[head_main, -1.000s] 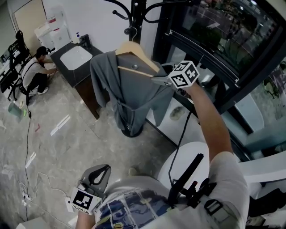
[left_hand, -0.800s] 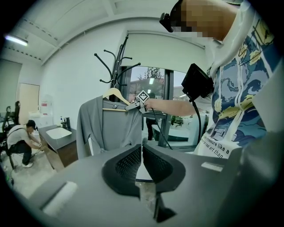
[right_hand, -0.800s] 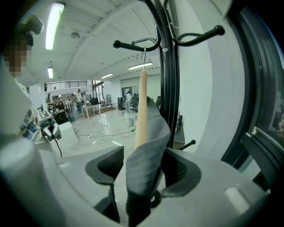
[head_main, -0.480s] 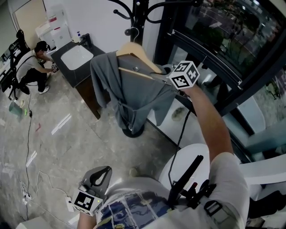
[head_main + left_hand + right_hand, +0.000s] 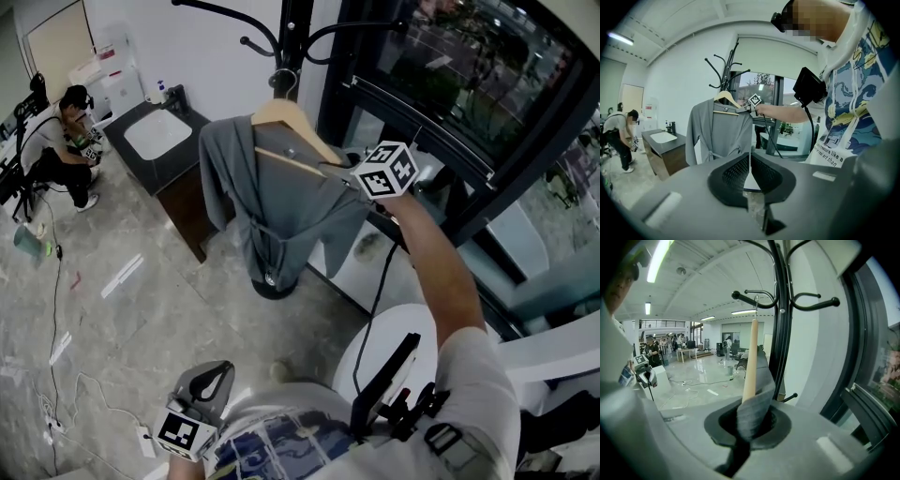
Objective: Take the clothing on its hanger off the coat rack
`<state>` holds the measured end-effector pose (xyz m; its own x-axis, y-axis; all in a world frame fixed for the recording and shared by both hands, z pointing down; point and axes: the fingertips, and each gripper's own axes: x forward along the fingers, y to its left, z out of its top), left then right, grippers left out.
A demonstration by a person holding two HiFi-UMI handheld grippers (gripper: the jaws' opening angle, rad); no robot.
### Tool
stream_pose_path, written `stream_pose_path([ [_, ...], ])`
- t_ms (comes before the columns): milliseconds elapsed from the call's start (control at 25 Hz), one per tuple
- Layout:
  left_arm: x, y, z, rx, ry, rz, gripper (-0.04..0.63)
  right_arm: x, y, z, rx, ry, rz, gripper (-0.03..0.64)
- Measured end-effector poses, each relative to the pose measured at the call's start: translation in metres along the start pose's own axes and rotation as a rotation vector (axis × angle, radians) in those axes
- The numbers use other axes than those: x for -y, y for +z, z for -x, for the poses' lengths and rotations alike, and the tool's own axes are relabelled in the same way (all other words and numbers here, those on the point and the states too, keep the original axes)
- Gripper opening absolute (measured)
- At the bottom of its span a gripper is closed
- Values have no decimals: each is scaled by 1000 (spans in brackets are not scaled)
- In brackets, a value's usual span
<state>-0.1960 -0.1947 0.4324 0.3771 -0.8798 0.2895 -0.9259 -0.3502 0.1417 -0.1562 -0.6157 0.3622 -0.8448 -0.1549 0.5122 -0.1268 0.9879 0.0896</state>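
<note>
A grey robe [image 5: 272, 202] hangs on a wooden hanger [image 5: 289, 120], whose hook sits over an arm of the black coat rack [image 5: 298, 42]. My right gripper [image 5: 339, 169] is at the hanger's right shoulder end. In the right gripper view its jaws are shut on the wooden hanger [image 5: 751, 352] and the grey robe [image 5: 757, 401] wrapped over it. The hook [image 5: 756, 298] still rests on the coat rack [image 5: 781, 324]. My left gripper [image 5: 208, 384] hangs low by my waist, shut and holding nothing. From the left gripper view the robe [image 5: 717, 133] shows across the room.
A dark cabinet with a white sink [image 5: 157, 133] stands left of the rack. A person [image 5: 64, 127] crouches at the far left. Cables [image 5: 56, 281] lie on the floor. A black-framed window [image 5: 441, 131] runs behind the rack, and a white round seat [image 5: 394, 342] is beside me.
My right gripper's jaws have closed on the hanger's right end. The head view has shifted, so the rack and robe sit a little lower. The crouching person has turned.
</note>
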Motion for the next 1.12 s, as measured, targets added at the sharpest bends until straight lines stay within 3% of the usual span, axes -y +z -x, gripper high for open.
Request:
stream_pose_path([
  [560,11,-18,55,47,0,-4,18,-59,39,65,39,-88,81,8],
  [1120,44,-41,135,50,-27,-48,18,-205,17,100,22,-58,127,8],
])
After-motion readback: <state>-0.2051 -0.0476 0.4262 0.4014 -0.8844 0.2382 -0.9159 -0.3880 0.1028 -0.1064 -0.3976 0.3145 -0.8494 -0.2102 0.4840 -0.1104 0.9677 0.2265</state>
